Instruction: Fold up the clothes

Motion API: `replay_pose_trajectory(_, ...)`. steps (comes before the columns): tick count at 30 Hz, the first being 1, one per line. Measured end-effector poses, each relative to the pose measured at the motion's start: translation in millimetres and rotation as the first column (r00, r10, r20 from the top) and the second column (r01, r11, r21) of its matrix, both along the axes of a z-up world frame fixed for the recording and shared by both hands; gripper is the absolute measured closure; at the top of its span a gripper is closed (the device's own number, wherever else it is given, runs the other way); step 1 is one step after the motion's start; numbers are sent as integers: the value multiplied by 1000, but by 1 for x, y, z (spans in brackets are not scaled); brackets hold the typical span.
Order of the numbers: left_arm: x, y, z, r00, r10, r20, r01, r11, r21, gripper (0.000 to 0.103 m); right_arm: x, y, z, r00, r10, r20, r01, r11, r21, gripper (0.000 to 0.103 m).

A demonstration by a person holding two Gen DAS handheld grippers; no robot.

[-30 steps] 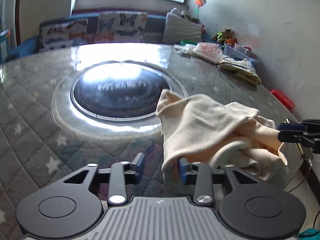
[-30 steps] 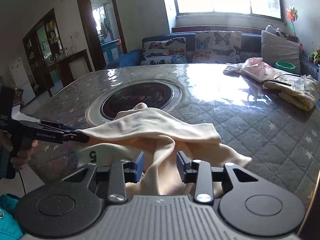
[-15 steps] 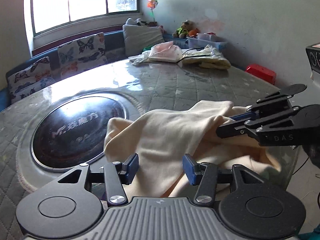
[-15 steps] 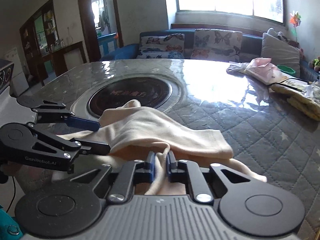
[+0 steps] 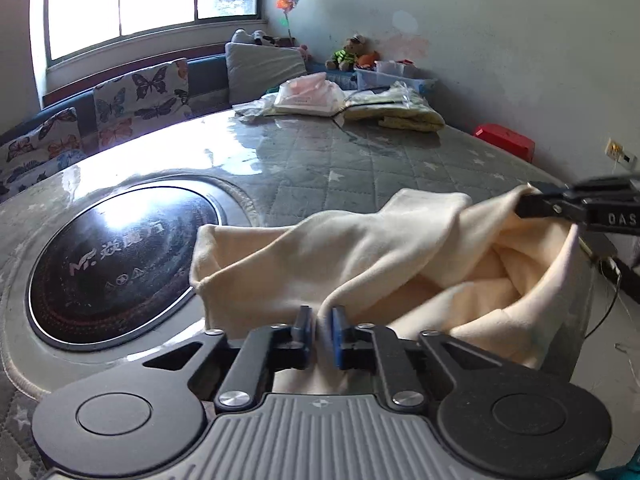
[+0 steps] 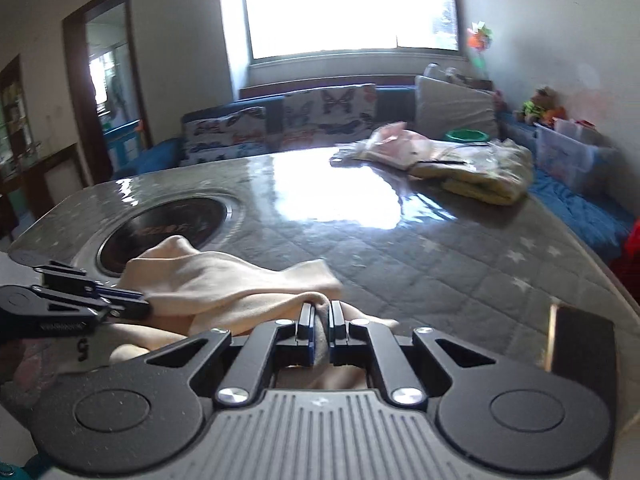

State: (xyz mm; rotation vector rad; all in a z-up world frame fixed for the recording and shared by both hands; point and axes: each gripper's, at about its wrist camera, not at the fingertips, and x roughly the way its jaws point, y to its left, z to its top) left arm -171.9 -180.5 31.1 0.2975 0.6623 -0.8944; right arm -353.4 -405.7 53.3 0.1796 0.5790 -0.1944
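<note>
A cream garment (image 5: 360, 248) lies crumpled near the front edge of the grey quilted table (image 5: 360, 160), partly over the rim of a round black hob plate (image 5: 116, 252). My left gripper (image 5: 319, 312) is closing its jaws, and the pads pinch a fold of the garment's near edge. My right gripper (image 6: 321, 308) is shut on another bunched fold of the cream garment (image 6: 224, 280). In the left wrist view the right gripper (image 5: 532, 196) holds a raised corner at the right. In the right wrist view the left gripper (image 6: 146, 304) grips the cloth at the left.
Bagged clothes (image 5: 312, 96) and a yellow folded bundle (image 5: 400, 114) lie at the table's far side. A red box (image 5: 504, 140) sits by the wall. A sofa with butterfly cushions (image 6: 332, 116) runs behind the table. A doorway (image 6: 108, 92) opens at the left.
Both grippers went from open to shut on the cream garment, the right one first, then the left. The right gripper has lifted its corner, so the cloth now stretches between the two.
</note>
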Motion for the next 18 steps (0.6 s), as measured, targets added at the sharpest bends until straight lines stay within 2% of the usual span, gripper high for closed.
replay_pose_trajectory(5, 18, 24, 8, 992, 125, -21, -126, 991, -48, 96, -15, -18, -15, 993, -107, -55, 108, 994, 19, 98)
replay_pose_trajectory(9, 26, 42, 6, 981, 176, -79, -182, 981, -70, 94, -20, -19, -25, 993, -60, -101, 68, 995, 74, 95)
replay_pose_trajectory(10, 27, 46, 5, 979, 183, -95, -190, 979, -75, 89, -20, -16, -27, 993, -27, -117, 37, 996, 84, 93)
replay_pose_trajectory(11, 27, 49, 4, 976, 193, -104, -201, 977, -76, 78, -20, -12, -28, 992, -13, -124, 23, 996, 82, 90)
replay_pose_trajectory(12, 25, 50, 4, 974, 204, -101, -212, 975, -72, 73, -19, -9, -30, 991, 2, -131, 9, 997, 80, 90)
replay_pose_trajectory(13, 23, 51, 3, 973, 214, -91, -220, 974, -63, 61, -18, -5, -31, 990, 14, -139, -4, 997, 75, 90)
replay_pose_trajectory(14, 22, 51, 1, 971, 223, -83, -228, 972, -50, 54, -16, -3, -33, 989, 24, -145, -14, 997, 71, 90)
replay_pose_trajectory(18, 26, 46, -7, 971, 200, -130, -206, 978, -41, 50, -8, -1, -36, 989, 27, -143, -15, 996, 83, 90)
